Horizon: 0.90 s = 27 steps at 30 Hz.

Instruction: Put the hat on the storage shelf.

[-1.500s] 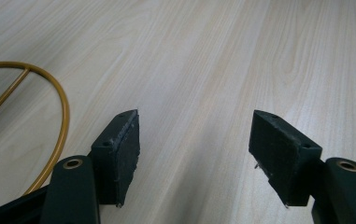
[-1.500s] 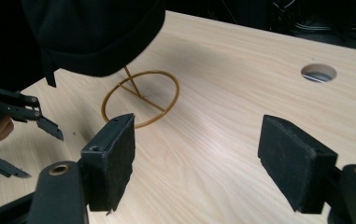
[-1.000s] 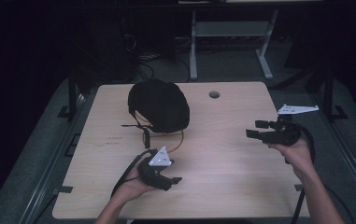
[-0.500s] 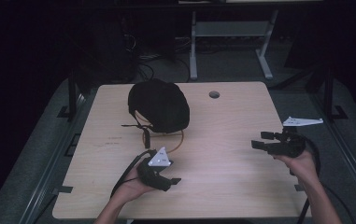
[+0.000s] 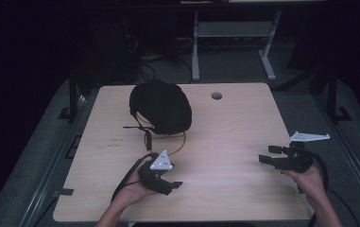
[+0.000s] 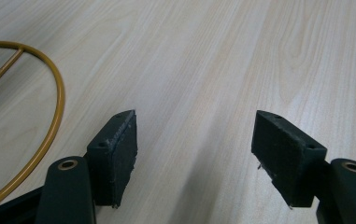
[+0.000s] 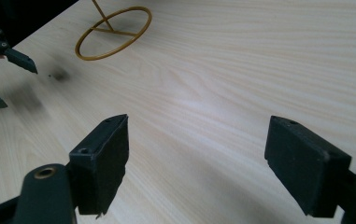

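Observation:
A black, dome-shaped cap (image 5: 161,106) sits at the back left of the wooden table (image 5: 234,189), on a gold wire stand with a ring foot (image 5: 181,142). My left gripper (image 5: 170,185) rests low near the front edge, just in front of that ring, open and holding nothing. In the left gripper view its jaws stand wide apart (image 6: 194,135) over bare wood, and the gold ring (image 6: 56,107) curves at the left. My right gripper (image 5: 265,153) is at the front right, pointing left, open and holding nothing (image 7: 196,140). Its view shows the ring (image 7: 115,32) far ahead.
A round cable hole (image 5: 217,96) is in the table's back middle. The left gripper's fingertips (image 7: 21,60) appear at the far left of the right gripper view. Behind the table stand a white frame (image 5: 229,33) and floor cables (image 5: 144,56). Dark metal rails flank both sides.
My right gripper has moved toward the front edge and down closer to the table. The left gripper and the cap have stayed put.

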Each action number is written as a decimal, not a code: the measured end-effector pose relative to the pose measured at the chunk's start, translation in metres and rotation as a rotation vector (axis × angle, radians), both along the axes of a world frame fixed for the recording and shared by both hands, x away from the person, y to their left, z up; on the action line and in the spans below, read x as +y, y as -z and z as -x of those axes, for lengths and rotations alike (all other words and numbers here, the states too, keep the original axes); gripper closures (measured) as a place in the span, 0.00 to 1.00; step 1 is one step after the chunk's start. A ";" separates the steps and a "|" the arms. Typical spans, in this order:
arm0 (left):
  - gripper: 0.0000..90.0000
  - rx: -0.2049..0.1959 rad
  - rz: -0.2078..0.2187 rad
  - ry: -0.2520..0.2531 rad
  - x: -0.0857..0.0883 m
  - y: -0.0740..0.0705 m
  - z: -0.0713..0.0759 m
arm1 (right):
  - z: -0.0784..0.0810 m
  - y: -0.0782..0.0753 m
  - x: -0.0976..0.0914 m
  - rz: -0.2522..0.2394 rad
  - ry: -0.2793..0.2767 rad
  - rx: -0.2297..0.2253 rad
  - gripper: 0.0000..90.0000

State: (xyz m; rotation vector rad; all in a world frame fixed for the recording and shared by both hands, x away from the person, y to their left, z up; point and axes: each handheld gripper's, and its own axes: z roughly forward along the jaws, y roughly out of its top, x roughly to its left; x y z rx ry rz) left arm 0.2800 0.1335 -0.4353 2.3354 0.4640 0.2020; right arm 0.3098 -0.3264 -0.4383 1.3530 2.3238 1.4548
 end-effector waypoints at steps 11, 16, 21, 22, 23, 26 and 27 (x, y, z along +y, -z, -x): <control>0.34 -0.002 0.004 -0.012 0.005 0.002 0.002 | 0.022 0.013 -0.006 0.017 0.023 0.001 0.24; 0.34 -0.005 0.002 -0.011 0.005 0.002 0.002 | 0.031 0.019 -0.004 0.029 0.016 -0.006 0.23; 0.33 -0.008 0.004 -0.015 0.004 0.003 0.003 | 0.042 0.024 0.000 0.022 0.013 -0.024 0.23; 0.33 -0.009 0.001 -0.017 0.004 0.003 0.003 | 0.044 0.026 0.001 0.018 0.015 -0.027 0.23; 0.33 -0.009 -0.005 -0.018 0.004 0.003 0.003 | 0.047 0.028 0.002 0.011 0.021 -0.033 0.23; 0.33 -0.009 0.005 -0.020 0.004 0.002 0.002 | 0.056 0.032 0.004 0.015 0.025 -0.050 0.22; 0.33 -0.012 0.004 -0.020 0.004 0.002 0.002 | 0.056 0.032 0.004 0.015 0.025 -0.050 0.22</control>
